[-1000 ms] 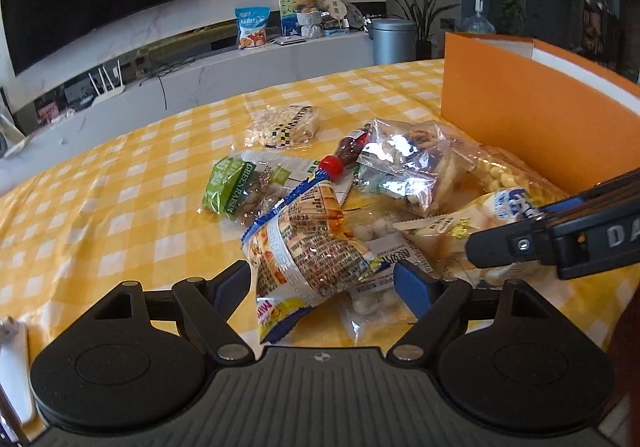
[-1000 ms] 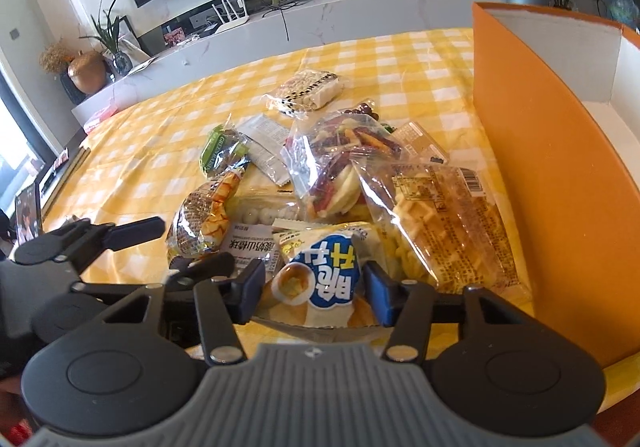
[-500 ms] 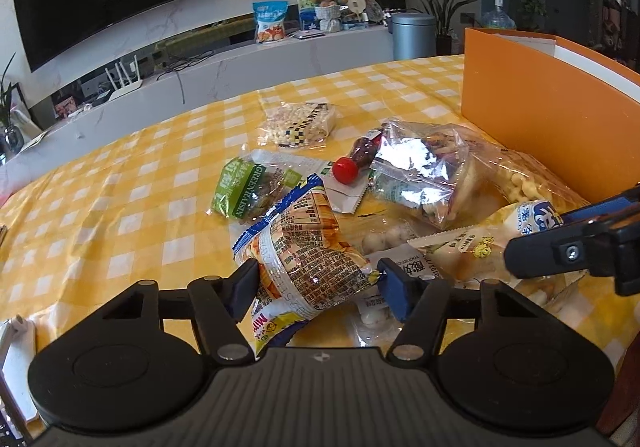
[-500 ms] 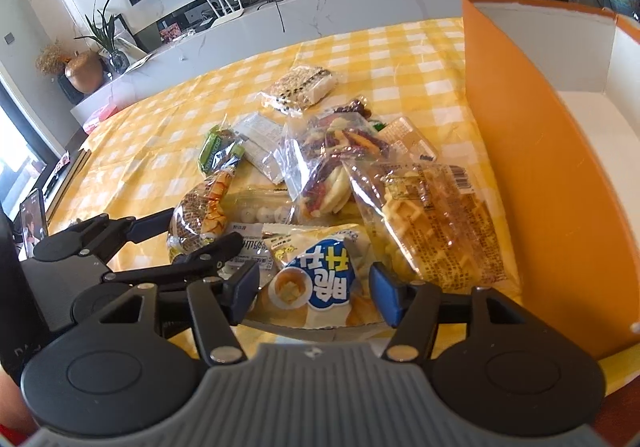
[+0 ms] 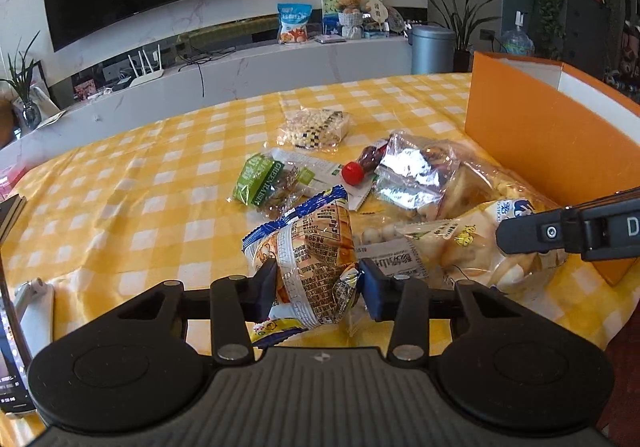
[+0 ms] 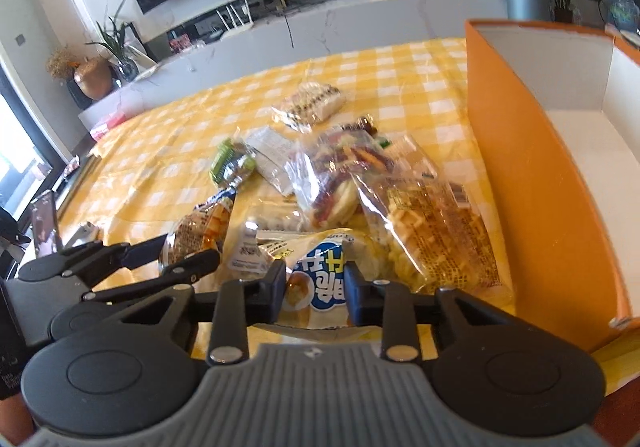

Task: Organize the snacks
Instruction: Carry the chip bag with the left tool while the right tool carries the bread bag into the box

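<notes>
A pile of snack packets lies on the yellow checked tablecloth. My left gripper is shut on the blue-edged orange snack bag, pinching its lower end. My right gripper is shut on the yellow packet with a blue-and-white label; the packet also shows in the left wrist view. The orange box with a white inside stands open to the right of the pile. The left gripper shows in the right wrist view, holding its bag.
Other packets in the pile: a green raisin pack, a clear waffle bag, a clear mixed-snack bag, a checkered cracker pack, a red-capped small bottle. A phone stands at the table's left edge.
Both grippers have closed: the left on the blue-edged bag, the right on the yellow packet. Both views have also shifted slightly back and up.
</notes>
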### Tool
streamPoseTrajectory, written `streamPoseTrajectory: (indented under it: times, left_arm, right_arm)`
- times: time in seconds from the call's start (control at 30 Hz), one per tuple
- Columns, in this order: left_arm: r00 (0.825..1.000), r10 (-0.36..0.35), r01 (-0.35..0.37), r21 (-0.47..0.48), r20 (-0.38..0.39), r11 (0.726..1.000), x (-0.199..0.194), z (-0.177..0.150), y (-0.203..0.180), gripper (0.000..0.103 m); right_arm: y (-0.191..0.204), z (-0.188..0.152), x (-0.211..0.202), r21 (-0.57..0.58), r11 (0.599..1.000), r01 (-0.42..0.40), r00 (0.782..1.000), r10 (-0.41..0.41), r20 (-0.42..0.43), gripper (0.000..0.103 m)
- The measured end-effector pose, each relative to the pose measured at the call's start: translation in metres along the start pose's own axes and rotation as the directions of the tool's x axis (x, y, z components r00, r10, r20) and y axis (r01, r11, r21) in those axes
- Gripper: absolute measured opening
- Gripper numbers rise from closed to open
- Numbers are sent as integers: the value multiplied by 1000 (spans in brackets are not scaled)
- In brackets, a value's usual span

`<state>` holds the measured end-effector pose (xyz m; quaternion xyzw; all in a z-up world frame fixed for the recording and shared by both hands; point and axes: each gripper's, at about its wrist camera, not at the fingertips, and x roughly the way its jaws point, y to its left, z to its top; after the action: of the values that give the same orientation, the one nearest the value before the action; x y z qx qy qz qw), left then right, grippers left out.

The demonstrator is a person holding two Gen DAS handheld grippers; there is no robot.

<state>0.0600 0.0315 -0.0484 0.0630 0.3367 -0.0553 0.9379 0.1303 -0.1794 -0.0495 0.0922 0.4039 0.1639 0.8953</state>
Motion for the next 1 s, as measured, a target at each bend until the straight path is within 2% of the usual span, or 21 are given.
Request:
streamPoseTrajectory:
  times: [0.37, 0.47, 0.63, 0.83, 1.0]
  left_arm:
    - [994, -4, 7, -30, 112, 1000, -49, 20, -7, 49]
    - [991, -6, 12, -45, 135, 999, -60, 26, -8, 49]
    - [980, -30, 37, -28, 195, 999, -78, 44, -19, 49]
    - [960, -137, 135, 26, 244, 991, -84, 69, -45, 49]
    - [939, -265, 261, 45, 219, 964, -73, 93, -67, 49]
  right_arm:
    - [7, 9, -49, -38, 995, -88, 987, 92, 131, 23]
    - [10, 12, -61, -64, 994, -83, 981, 93, 168, 22]
    - [4, 20, -84, -86, 996, -28, 971, 48, 236, 22]
    - [-18, 30, -113, -75, 996, 47, 950, -21, 312, 21]
    - [-46, 38, -129, -47, 991, 124, 938, -102, 330, 21]
